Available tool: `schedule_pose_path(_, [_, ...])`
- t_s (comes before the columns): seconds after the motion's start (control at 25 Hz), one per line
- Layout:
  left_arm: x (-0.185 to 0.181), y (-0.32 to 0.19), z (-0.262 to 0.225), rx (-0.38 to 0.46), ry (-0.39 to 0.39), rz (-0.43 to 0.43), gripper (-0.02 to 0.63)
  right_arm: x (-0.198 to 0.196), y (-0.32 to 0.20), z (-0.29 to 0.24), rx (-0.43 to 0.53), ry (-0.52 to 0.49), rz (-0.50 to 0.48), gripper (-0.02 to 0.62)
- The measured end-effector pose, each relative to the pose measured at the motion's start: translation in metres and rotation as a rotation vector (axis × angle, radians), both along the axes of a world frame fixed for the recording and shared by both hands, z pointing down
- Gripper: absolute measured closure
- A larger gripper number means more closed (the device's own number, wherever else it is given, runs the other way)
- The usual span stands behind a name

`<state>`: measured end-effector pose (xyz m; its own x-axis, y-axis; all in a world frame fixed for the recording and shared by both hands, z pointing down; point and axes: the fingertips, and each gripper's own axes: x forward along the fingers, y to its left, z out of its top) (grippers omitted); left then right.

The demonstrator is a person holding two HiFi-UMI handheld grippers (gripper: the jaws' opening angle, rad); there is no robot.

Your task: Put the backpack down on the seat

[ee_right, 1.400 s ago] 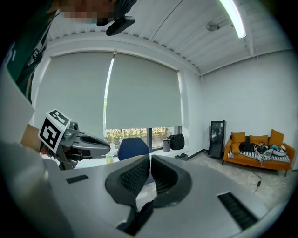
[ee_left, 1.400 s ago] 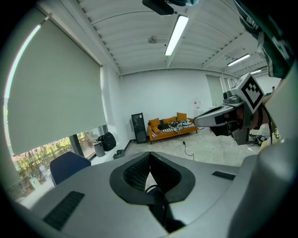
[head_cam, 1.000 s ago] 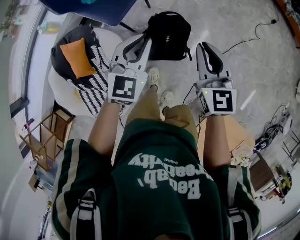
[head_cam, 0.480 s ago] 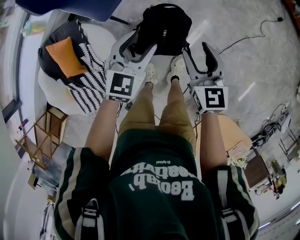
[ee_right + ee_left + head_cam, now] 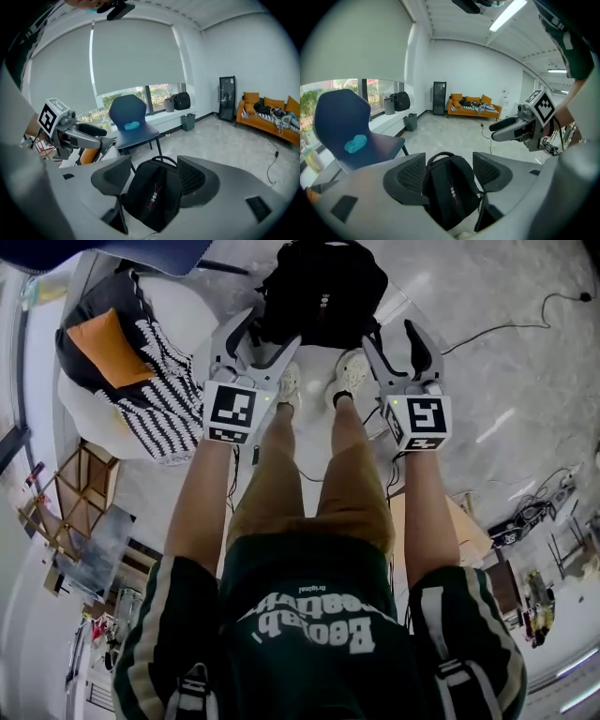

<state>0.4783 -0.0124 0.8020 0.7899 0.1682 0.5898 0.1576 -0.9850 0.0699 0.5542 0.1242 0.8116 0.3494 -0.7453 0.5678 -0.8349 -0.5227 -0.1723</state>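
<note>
A black backpack (image 5: 323, 292) stands upright on the floor just beyond the person's shoes; its top handle shows in the left gripper view (image 5: 450, 192) and the right gripper view (image 5: 152, 197). My left gripper (image 5: 264, 334) hovers at its left side and my right gripper (image 5: 392, 338) at its right. Both sets of jaws are opening, and the pads touch nothing. From each gripper's camera the backpack appears in the gap, a little beyond the fingertips. The blue chair (image 5: 133, 124) with a teal object (image 5: 356, 143) on its seat stands behind the backpack.
A white beanbag (image 5: 178, 310) with an orange cushion (image 5: 98, 348) and a striped throw lies left of the backpack. A wooden rack (image 5: 66, 512) is at the lower left, a cardboard box (image 5: 459, 526) at the right, a cable (image 5: 506, 320) on the floor.
Both grippers went from shut to open. The person stepped forward, so the backpack now sits closer, flanked by the two grippers.
</note>
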Motion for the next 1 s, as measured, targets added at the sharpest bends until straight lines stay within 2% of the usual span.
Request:
schedule_pose_path(0.36, [0.013, 0.009, 0.118, -0.046, -0.130, -0.031, 0.284, 0.031, 0.012, 0.120, -0.071, -0.081, -0.070, 0.305])
schedule_pose_path(0.68, [0.025, 0.004, 0.223, -0.060, -0.251, -0.014, 0.267, 0.054, 0.023, 0.214, -0.118, -0.146, -0.085, 0.291])
schedule_pose_path(1.0, [0.032, 0.000, 0.306, -0.118, -0.335, -0.023, 0.247, 0.051, 0.014, 0.313, -0.128, -0.264, -0.180, 0.281])
